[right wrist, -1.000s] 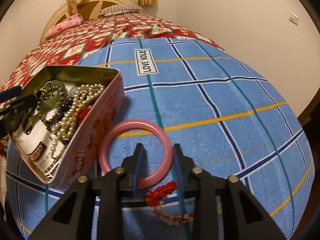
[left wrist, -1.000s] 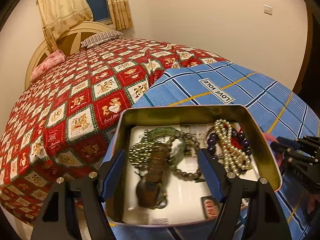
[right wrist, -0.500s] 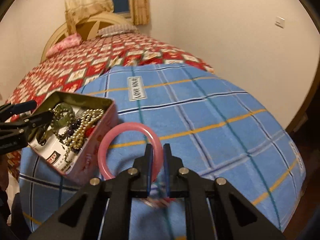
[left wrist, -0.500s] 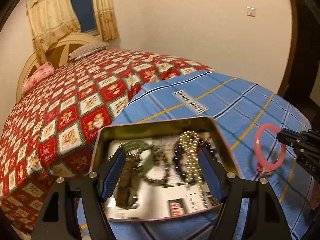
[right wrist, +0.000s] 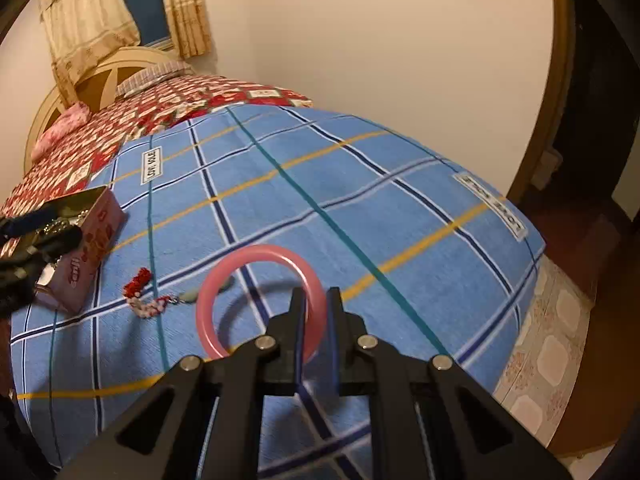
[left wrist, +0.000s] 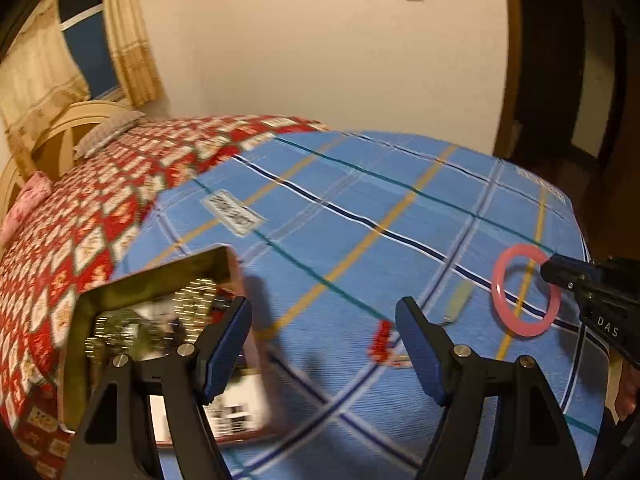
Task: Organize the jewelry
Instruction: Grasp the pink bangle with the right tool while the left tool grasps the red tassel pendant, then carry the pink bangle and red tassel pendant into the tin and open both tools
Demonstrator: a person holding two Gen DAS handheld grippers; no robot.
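Note:
My right gripper [right wrist: 317, 300] is shut on a pink bangle [right wrist: 256, 258] and holds it lifted above the blue plaid blanket [right wrist: 360, 184]. The bangle also shows in the left wrist view [left wrist: 502, 300], with the right gripper [left wrist: 554, 272] at its right rim. My left gripper [left wrist: 324, 332] is open and empty above the blanket, right of a pink tin [left wrist: 80, 320] filled with bead and pearl bracelets. The tin also shows in the right wrist view [right wrist: 94, 236]. A red beaded charm string [right wrist: 146, 300] lies on the blanket between tin and bangle; it also shows in the left wrist view [left wrist: 380, 338].
The blanket covers the near end of a bed with a red patterned quilt [left wrist: 80, 200]. A headboard [right wrist: 100, 76] and pillows stand at the far end under a curtained window. The bed's right edge drops to a tiled floor [right wrist: 552, 336]. A dark doorway [left wrist: 560, 80] is at right.
The right gripper has shut on the pink bangle and lifted it up and away from the tin. The left gripper has swung right, so the tin now sits at its left.

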